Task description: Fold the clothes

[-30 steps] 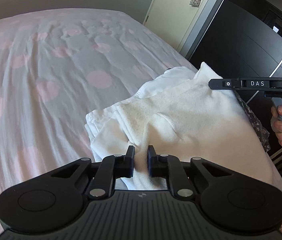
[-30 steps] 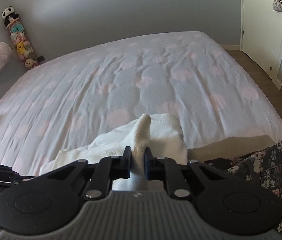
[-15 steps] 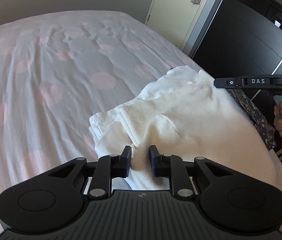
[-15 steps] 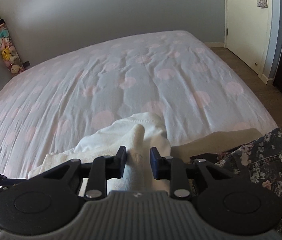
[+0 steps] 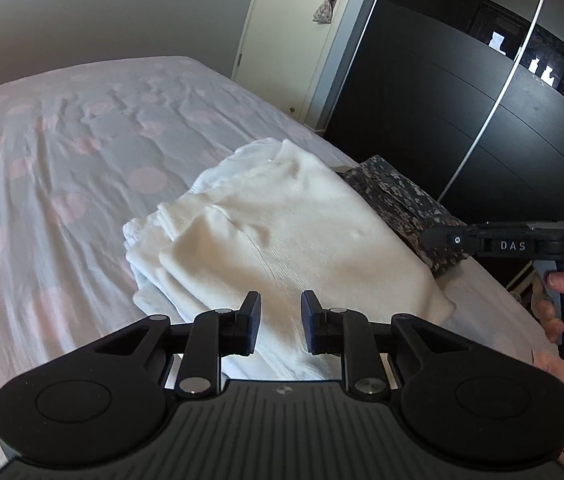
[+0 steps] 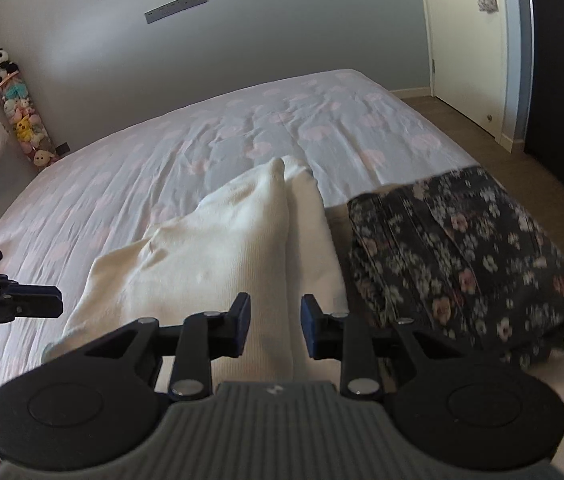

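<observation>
Since the earlier pictures both grippers have let go of the folded cream-white knitted garment [image 5: 290,240] and have drawn back from it. The pinched ridge of cloth that stood between the fingers has sunk down.

The left gripper [image 5: 280,328] has its fingers apart and they are opening; the near edge of the garment shows in the gap between them, but the pads do not press on it. The right gripper [image 6: 275,327] also has its fingers apart and opening, with the ribbed cloth seen in the gap and not clamped.

The garment lies folded on the bed with the pale cover dotted in pink [image 5: 61,184], just ahead of both pairs of fingers. It rests on top of other white folded cloth [image 5: 141,240], which shows at its side to the left of the left fingers. To the right of the right fingers, just beside the garment, lies a dark folded garment with a small flower print [image 6: 462,256].

In the left wrist view a hand [image 5: 562,296] holds the handle of the right gripper, far to the right of the left fingers.
</observation>
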The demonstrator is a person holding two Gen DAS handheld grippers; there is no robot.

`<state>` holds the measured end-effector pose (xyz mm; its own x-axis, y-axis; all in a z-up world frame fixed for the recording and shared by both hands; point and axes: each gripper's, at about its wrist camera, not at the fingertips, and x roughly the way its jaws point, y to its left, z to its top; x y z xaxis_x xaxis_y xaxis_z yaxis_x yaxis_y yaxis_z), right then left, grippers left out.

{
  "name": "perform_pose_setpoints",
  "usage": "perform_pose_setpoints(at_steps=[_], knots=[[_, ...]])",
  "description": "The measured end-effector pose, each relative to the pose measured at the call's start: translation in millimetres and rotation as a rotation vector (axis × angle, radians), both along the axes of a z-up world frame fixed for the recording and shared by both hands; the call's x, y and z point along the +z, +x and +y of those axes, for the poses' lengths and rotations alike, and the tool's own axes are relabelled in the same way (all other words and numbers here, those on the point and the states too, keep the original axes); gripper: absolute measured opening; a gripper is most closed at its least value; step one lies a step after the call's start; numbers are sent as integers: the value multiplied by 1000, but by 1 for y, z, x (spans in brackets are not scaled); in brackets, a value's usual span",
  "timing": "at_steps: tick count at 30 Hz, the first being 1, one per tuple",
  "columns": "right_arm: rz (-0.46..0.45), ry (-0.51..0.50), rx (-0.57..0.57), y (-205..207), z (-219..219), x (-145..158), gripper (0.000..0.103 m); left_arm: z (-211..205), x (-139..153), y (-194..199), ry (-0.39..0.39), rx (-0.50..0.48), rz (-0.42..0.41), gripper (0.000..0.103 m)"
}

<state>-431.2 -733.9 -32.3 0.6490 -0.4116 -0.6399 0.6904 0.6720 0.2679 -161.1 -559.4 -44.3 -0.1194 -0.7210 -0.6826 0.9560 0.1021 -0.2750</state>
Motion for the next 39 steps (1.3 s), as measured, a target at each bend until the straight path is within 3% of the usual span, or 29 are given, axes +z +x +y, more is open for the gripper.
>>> perform_pose_setpoints(at_steps=[6, 10, 11, 12, 15, 19, 22, 25, 32, 34, 36, 39], knots=[[-221, 212, -134, -42, 6, -49, 58, 4, -19, -9, 34, 2, 23, 26], [-368, 356, -178, -50, 6, -80, 58, 4, -25, -5, 53, 23, 53, 26], [-409, 391, -181, -51, 6, -86, 48, 4, -25, -5, 55, 25, 56, 26], [-452, 422, -180, -51, 6, -90, 26, 4, -25, -5, 58, 27, 59, 26], [-506, 424, -181, -50, 8, -83, 17, 4, -22, -6, 61, 28, 54, 26], [-571, 348, -132, -46, 5, -38, 15, 2, -10, -6, 48, 36, 61, 26], [-540, 294, -111, -35, 0, -11, 15, -1, -1, -9, 24, 29, 63, 26], [-527, 270, -133, -33, -9, -4, 14, -5, 3, -11, 14, 12, 57, 26], [-418, 362, -223, -48, -9, -51, 15, -11, -13, -8, 57, -2, 46, 26], [-403, 357, -236, -52, -3, -60, 19, -12, -18, -5, 68, 1, 53, 26], [-380, 313, -246, -55, 6, -60, 28, -11, -20, -2, 71, 4, 59, 26], [-315, 185, -241, -56, 27, -49, 28, -6, -17, 1, 65, 13, 51, 26]])
